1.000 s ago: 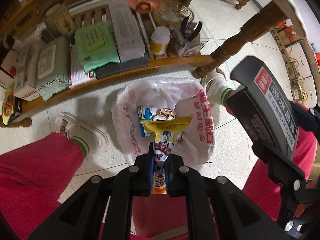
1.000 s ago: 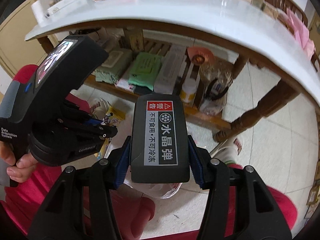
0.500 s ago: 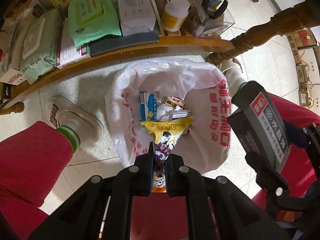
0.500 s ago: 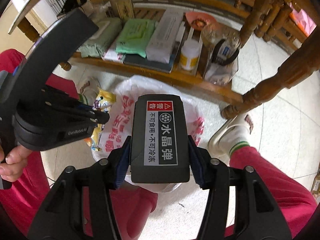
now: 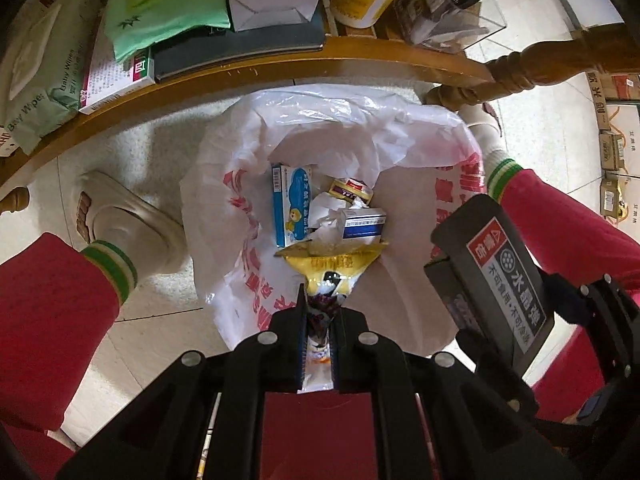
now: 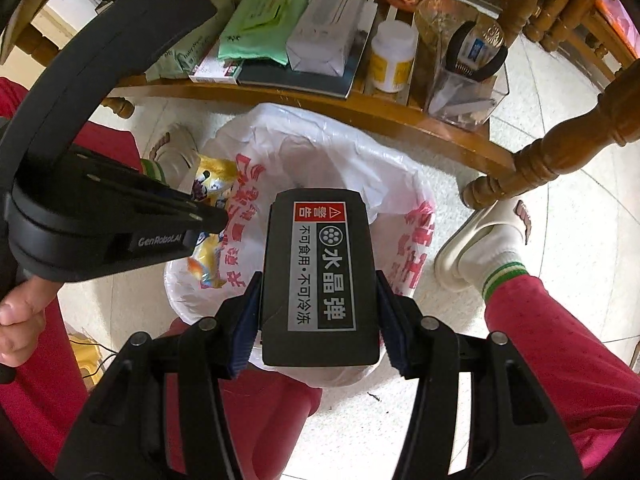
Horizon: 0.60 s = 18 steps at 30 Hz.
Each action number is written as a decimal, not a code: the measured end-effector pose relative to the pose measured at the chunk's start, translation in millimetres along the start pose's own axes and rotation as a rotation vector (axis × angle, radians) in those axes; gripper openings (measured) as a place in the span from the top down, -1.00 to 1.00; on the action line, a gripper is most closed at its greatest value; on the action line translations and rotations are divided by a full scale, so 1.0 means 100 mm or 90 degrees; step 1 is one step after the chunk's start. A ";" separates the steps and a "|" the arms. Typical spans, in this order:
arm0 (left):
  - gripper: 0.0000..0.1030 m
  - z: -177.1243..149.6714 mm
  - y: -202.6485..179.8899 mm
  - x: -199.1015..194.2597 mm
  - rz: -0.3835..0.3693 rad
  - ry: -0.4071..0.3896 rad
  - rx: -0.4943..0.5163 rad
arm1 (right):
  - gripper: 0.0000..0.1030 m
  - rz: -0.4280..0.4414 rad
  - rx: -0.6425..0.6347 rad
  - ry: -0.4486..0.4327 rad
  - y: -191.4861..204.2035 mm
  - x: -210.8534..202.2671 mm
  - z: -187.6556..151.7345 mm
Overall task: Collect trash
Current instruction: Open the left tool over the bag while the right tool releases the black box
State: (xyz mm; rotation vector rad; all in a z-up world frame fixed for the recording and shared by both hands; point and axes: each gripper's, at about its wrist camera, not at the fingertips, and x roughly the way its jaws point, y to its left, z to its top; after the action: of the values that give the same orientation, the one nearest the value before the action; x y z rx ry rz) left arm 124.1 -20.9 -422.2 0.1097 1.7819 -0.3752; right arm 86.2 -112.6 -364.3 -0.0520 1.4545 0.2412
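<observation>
- Your left tool is clamped on the yellow snack wrapper, pinched at its crumpled end; it hangs over the near rim of the trash bag.
- Wrapper: prob. light, limp, slick film; a pinch at the bunched end suits it.
- Your right tool grips the black box by both long sides, above the bag's near-right rim. Looks rigid w/ a smooth shell, so squeeze mid-sides.
- Bag is thin, soft plastic w/ a floppy rim; small cartons and paper lie inside.
- Bag sits on pale tile floor btwn your feet, just in front of a cluttered wooden shelf.
</observation>
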 end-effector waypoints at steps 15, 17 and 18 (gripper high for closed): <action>0.82 0.07 0.10 0.24 0.018 0.039 -0.020 | -0.02 0.028 0.009 0.030 0.01 0.27 0.05; 0.82 0.07 0.10 0.26 0.021 0.044 -0.016 | -0.02 0.031 0.009 0.033 0.02 0.28 0.05; 0.82 0.07 0.10 0.26 0.023 0.045 -0.016 | -0.02 0.036 0.010 0.034 0.02 0.29 0.04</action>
State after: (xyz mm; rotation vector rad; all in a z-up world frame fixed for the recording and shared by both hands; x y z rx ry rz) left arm 126.7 -17.1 -450.5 0.1386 1.8509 -0.3274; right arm 92.9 -106.1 -391.8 -0.0051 1.5126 0.2762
